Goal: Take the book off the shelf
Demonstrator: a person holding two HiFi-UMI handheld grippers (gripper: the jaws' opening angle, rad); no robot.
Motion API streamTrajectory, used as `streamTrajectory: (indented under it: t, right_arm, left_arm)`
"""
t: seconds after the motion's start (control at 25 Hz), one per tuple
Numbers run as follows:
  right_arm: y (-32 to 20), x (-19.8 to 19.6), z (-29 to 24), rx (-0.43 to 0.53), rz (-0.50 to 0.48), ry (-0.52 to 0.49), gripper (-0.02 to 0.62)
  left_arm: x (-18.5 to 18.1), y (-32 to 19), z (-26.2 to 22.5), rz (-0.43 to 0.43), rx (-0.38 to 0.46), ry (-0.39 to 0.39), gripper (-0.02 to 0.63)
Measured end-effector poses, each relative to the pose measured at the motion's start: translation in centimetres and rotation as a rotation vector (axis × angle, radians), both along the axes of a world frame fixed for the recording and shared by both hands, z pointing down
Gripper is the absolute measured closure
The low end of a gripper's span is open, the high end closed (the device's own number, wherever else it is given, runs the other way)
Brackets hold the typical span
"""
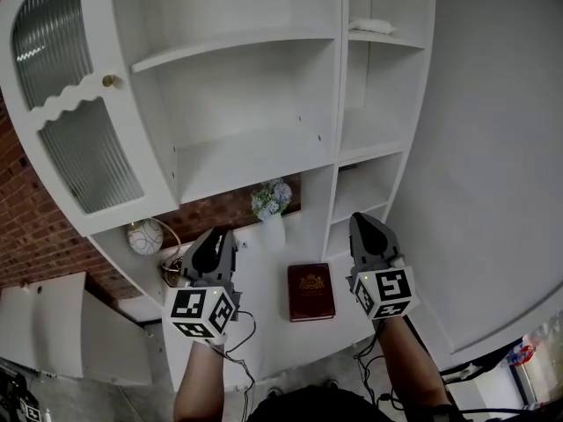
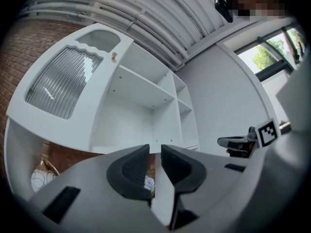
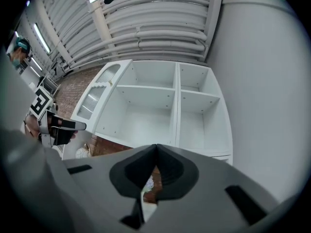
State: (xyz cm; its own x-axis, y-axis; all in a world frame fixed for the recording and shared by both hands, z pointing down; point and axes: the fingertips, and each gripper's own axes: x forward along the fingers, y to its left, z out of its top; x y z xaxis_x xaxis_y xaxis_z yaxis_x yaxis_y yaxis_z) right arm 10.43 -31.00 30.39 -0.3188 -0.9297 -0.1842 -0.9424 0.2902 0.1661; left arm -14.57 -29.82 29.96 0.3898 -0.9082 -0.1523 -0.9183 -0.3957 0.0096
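Observation:
A dark red book (image 1: 310,291) with a gold emblem lies flat on the white counter (image 1: 264,315) under the shelf unit (image 1: 237,42). It lies between my two grippers, and neither touches it. My left gripper (image 1: 214,236) is held up to the left of the book, its jaws a narrow gap apart with nothing between them (image 2: 155,152). My right gripper (image 1: 363,222) is raised to the right of the book, its jaws closed together and empty (image 3: 156,149). Both point towards the empty white shelves.
A small vase of pale flowers (image 1: 272,199) stands at the back of the counter against a brick wall (image 1: 35,236). A round white ornament (image 1: 145,236) sits to the left. A ribbed-glass cabinet door (image 1: 66,104) hangs at the upper left. A white wall (image 1: 493,148) closes the right.

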Motion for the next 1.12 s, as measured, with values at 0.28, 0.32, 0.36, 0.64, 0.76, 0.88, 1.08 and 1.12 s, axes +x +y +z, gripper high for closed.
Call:
streamTrajectory:
  t: [0.28, 0.32, 0.36, 0.64, 0.76, 0.88, 1.08, 1.12]
  right_arm:
    - [0.6, -0.5, -0.6, 0.009, -0.002, -0.004, 0.595]
    - [0.6, -0.5, -0.7, 0.010, -0.004, -0.006, 0.595]
    - [0.6, -0.6, -0.6, 0.010, -0.004, -0.006, 0.595]
    - [0.2, -1.2, -0.4, -0.004, 0.000, -0.019, 0.595]
    - [0.1, -1.5, -0.2, -0.009, 0.003, -0.020, 0.595]
    - [-0.1, -1.9, 0.0, -0.013, 0.004, -0.013, 0.595]
    - [-0.3, -2.5, 0.3, -0.016, 0.006, -0.011, 0.595]
    - [-0.4, -2.6, 0.3, -0.016, 0.008, -0.011, 0.595]
  left_arm:
    - [0.1, -0.1, -0.5, 0.021, 0.010, 0.008, 0.535]
    - [0.1, -0.1, -0.5, 0.023, 0.010, 0.008, 0.535]
    - [0.1, -0.1, -0.4, 0.025, 0.009, 0.009, 0.534]
    - [-0.7, -0.5, -0.1, 0.032, 0.007, 0.027, 0.535]
    - [-1.0, -0.8, 0.2, 0.036, 0.005, 0.034, 0.535]
    - [-1.4, -1.1, 0.6, 0.039, 0.000, 0.039, 0.535]
    - [-2.2, -1.7, 1.1, 0.039, -0.010, 0.044, 0.535]
    - [-2.3, -1.8, 1.1, 0.041, -0.011, 0.046, 0.535]
